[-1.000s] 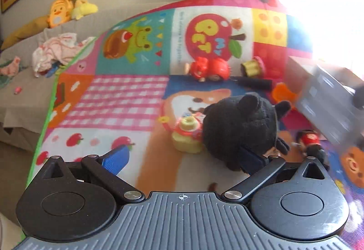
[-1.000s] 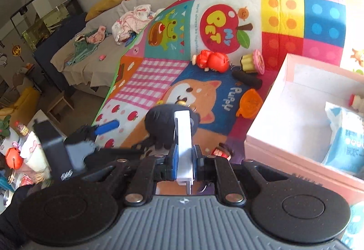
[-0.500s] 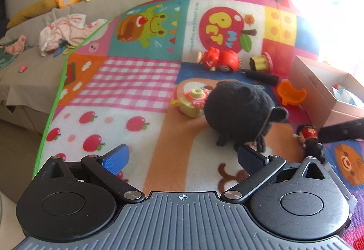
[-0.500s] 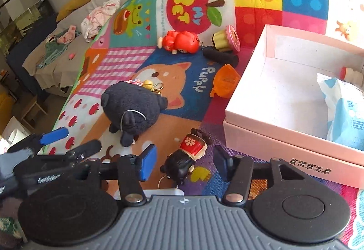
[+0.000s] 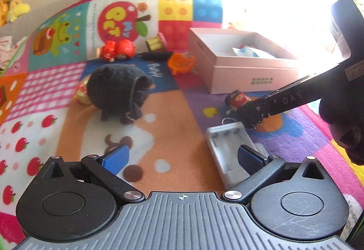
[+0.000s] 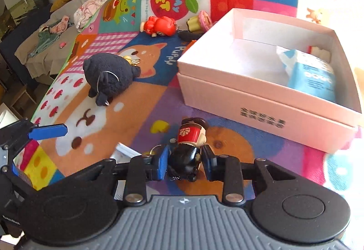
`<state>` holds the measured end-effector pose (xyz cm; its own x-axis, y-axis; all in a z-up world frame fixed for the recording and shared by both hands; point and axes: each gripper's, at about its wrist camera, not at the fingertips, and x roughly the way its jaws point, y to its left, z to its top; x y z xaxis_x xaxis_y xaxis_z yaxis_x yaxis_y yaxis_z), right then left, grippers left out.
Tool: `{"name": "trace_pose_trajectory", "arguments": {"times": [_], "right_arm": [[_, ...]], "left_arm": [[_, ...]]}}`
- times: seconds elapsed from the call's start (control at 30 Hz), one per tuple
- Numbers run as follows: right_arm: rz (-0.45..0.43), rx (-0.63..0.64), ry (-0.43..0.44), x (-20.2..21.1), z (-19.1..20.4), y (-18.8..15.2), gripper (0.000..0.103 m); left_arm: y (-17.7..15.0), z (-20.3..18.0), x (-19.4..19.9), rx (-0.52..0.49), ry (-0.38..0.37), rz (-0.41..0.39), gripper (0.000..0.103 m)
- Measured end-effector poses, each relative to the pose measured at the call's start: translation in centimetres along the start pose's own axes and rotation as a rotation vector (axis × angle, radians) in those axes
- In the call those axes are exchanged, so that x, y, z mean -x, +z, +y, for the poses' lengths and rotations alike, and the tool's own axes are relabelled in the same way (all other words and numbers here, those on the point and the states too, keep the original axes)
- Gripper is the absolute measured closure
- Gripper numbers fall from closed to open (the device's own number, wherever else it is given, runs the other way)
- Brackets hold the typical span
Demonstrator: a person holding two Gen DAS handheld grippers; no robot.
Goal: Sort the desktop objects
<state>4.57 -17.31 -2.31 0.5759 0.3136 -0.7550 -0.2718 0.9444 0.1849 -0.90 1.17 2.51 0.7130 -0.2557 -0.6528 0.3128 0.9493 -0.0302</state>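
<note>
At lower centre of the right wrist view, the right gripper (image 6: 184, 164) is closing around the black-and-red figurine (image 6: 187, 154); its rounded head could squirt out. Left gripper (image 5: 182, 158) hangs spread.

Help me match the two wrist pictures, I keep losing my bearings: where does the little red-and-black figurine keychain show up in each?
Left wrist view: figurine keychain lies right of centre on the mat, below the box's front corner, at the right tool's tip.
Right wrist view: the figurine is at lower centre, between the closing jaws of the right tool.
Shared landmark: the pink box just beyond it.
</note>
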Motion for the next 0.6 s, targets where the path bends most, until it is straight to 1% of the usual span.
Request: {"name": "trace_pose_trajectory", "arguments": {"times": [0.07,0.1,0.17,0.2,0.23,0.3,0.37,0.5,0.6], "right_arm": [[-0.029,0.018,-0.06,1.4,-0.9,-1.3,0.072],[-0.052,0.021,-0.085,2.1,-1.4,-1.9,0.07],[-0.081,0.006,-0.117,3.2,-2.4,-2.7,0.059],[-0.094,-0.013,-0.127,3.6,-2.9,-3.0,0.052],[-0.105,-0.031,-0.135,4.0,-3.5,-3.2,0.05],[-0.126,-0.057,-0.157,4.6,-4.4,-3.1,0.05],[-0.142,-0.061,-0.196,4.7,-5.0,-2.8,0.049],[-0.153,-0.031,-0.277,4.0,-5.8,-1.6,0.049],[-0.154,0.002,-0.3,2.7,-5.9,-0.1,0.049]], "left_arm": [[-0.2,-1.1,-0.4,-0.02,-0.026,0.022,0.0],[-0.3,-1.6,-0.5,-0.027,-0.038,0.031,0.0],[-0.6,-2.6,-0.8,-0.043,-0.067,0.048,0.0],[-0.7,-3.1,-0.9,-0.053,-0.074,0.054,0.0],[-0.8,-3.5,-1.0,-0.065,-0.072,0.059,0.0],[-1.0,-4.1,-1.2,-0.087,-0.054,0.065,0.0],[-0.9,-4.1,-1.4,-0.095,-0.018,0.068,0.0],[-0.6,-3.0,-1.5,-0.07,0.044,0.072,0.0],[-0.5,-1.9,-1.4,-0.058,0.086,0.07,0.0]]}}
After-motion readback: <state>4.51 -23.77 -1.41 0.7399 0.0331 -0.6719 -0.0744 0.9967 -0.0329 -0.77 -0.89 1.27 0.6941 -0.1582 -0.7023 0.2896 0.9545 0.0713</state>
